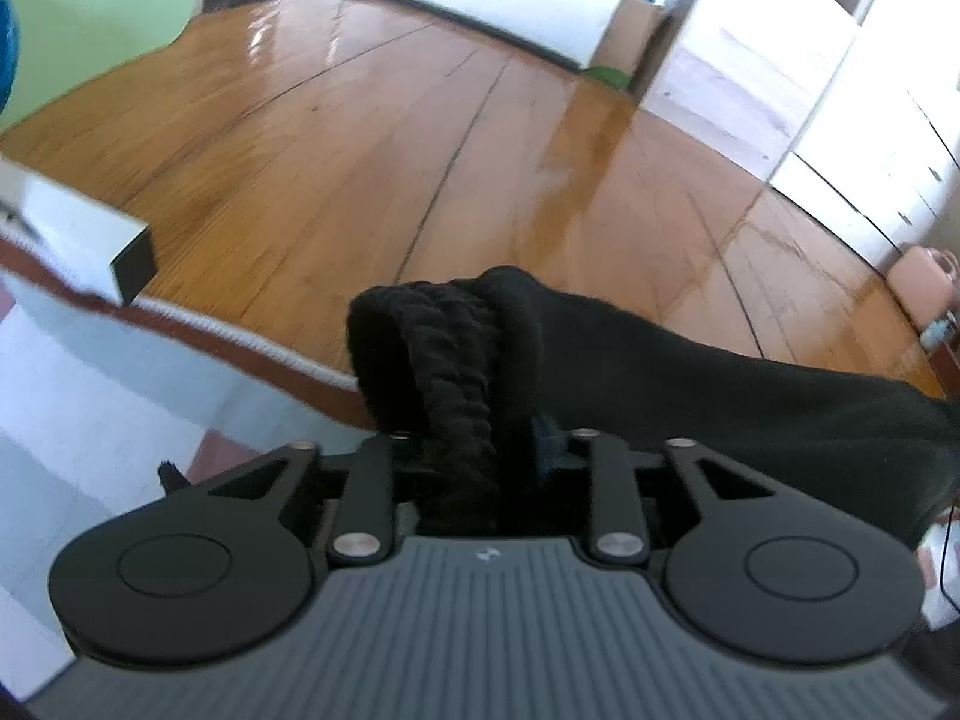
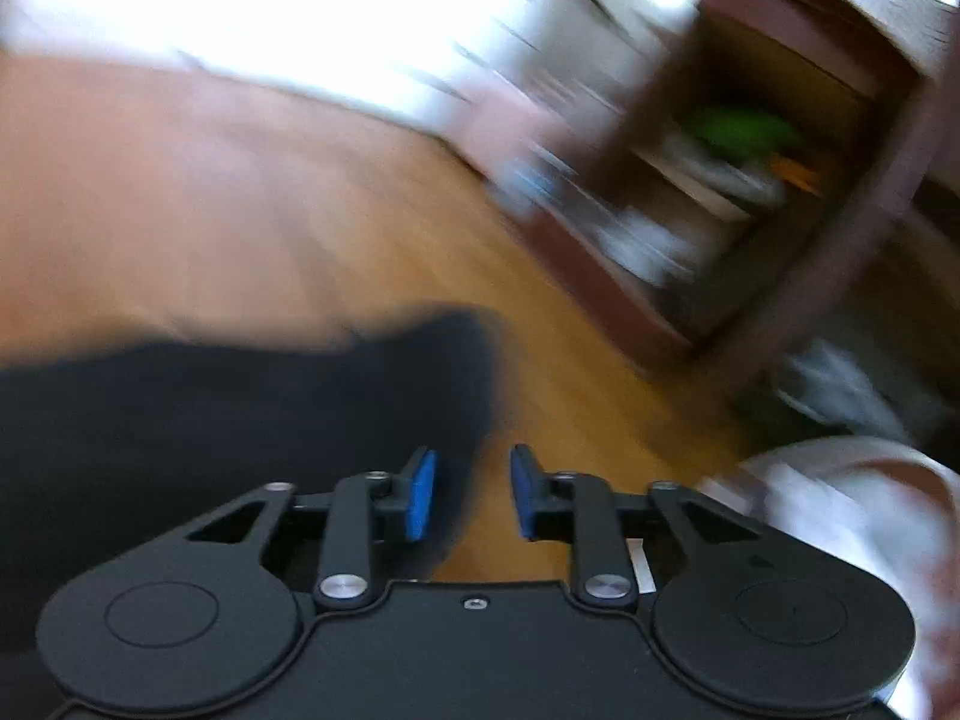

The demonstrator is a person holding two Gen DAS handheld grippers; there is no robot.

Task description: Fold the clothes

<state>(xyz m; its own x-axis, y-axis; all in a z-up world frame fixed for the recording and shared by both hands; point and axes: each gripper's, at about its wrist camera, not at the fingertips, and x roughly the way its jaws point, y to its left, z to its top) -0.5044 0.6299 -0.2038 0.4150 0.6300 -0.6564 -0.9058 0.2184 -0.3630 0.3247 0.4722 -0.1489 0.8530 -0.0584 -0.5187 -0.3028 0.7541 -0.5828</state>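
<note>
A black garment [image 1: 720, 396] hangs in the air above a wooden floor. My left gripper [image 1: 474, 450] is shut on a bunched, ribbed edge of the black garment [image 1: 444, 354]; the cloth hides its pads and stretches away to the right. In the blurred right wrist view the same black garment [image 2: 210, 420] fills the lower left. My right gripper [image 2: 471, 492] is open, its blue pads [image 2: 420, 498] apart with nothing between them, just right of the cloth's edge.
A wooden floor [image 1: 420, 150] lies below. A white surface with a red-brown border [image 1: 90, 372] is at the left, with a white box [image 1: 78, 240] on it. White cabinets [image 1: 840, 120] stand at the right. A brown shelf unit [image 2: 750, 180] with clutter is ahead of the right gripper.
</note>
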